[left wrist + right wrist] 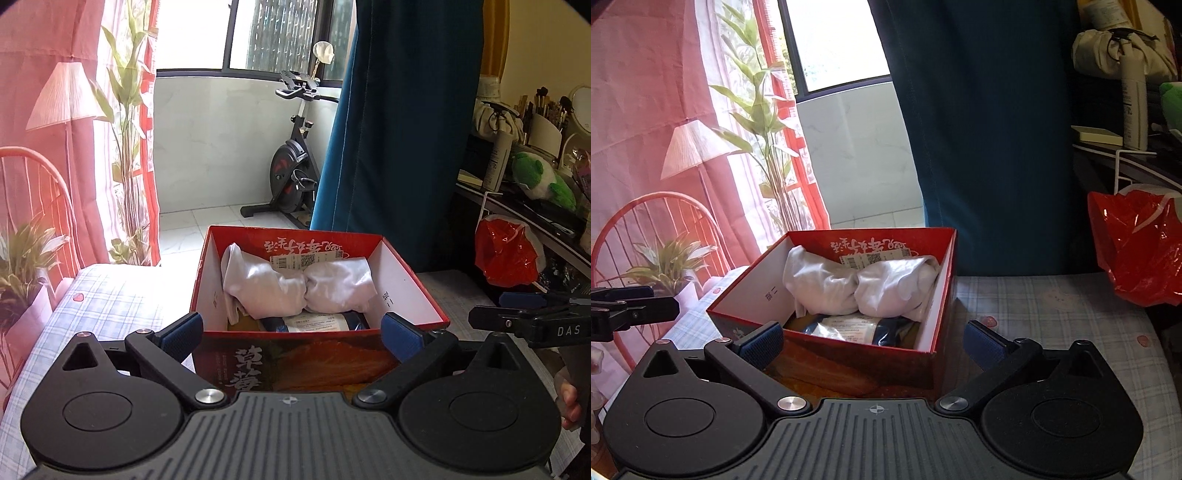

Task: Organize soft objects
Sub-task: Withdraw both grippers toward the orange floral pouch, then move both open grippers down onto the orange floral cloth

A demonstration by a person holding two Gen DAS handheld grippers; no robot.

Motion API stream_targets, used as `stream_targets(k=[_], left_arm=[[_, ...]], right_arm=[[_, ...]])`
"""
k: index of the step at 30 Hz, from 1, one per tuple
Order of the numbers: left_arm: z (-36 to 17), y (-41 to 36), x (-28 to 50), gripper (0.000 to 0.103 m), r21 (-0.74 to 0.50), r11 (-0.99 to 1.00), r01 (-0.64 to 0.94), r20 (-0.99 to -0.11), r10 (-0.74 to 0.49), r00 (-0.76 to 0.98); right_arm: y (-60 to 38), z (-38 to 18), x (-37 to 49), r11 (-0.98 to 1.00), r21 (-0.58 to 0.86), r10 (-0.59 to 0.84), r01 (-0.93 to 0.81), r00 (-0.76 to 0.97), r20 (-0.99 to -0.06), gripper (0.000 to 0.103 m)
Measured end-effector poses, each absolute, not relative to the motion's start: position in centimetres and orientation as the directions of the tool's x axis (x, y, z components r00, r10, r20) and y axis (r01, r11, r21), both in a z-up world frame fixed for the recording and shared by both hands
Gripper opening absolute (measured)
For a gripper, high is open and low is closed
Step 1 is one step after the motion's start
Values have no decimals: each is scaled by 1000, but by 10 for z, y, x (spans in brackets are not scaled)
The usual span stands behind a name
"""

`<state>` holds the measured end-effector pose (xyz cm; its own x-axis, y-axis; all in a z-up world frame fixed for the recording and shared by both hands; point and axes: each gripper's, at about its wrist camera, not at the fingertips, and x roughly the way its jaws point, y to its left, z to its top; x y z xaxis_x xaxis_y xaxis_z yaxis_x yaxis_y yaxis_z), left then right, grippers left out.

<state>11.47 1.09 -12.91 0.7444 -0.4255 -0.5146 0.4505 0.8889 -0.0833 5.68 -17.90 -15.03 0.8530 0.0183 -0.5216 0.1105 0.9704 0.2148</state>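
1. A red cardboard box point(406, 280) stood open on a bed covered with a pale blue checked sheet point(110, 295), near the far edge of the bed.
2. Inside the box, a white cloth bundle point(295, 284) lay across the far half, pinched in the middle so that it formed two puffy lobes, left and right.
3. A paper tag with a barcode point(304, 260) rested against the far inner wall, just above the bundle.
4. In front of the bundle, on the near side of the box floor, lay a dark packet with a white printed label point(317, 323), partly hidden by the near wall.
5. The left gripper point(291, 332) was spread wide, its blue pads standing to either side of the near wall of the box with nothing between them and no pad pressing on the cardboard.
6. The right gripper point(873, 343) was likewise wide apart and held nothing; the near right corner of the box showed between its fingers, and neither pad touched it.
7. In the left wrist view the right gripper's black finger reached in from the right edge, with part of a hand point(570, 406) below it.
8. A red plastic bag point(1137, 243) hung at the right, beside a dark shelf.
9. A teal curtain point(979, 129) hung beyond the box, and an exercise bike point(291, 166) stood on the tiled balcony farther off.
10. A printed red backdrop point(44, 110) with a lamp and plants filled the left.
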Motion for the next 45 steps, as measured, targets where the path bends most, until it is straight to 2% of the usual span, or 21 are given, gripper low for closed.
stream_targets(k=[19,45], left_arm=[[-177,33,67,103,-127,909,398,-547,-399,736],[-217,32,64,103,-155,906,393,-607,-402,686]], right_arm=[[-163,-195,3,962,252,46,107,846,-531,103],[-152,-242,2,977,204,72,64,799,-596,103]])
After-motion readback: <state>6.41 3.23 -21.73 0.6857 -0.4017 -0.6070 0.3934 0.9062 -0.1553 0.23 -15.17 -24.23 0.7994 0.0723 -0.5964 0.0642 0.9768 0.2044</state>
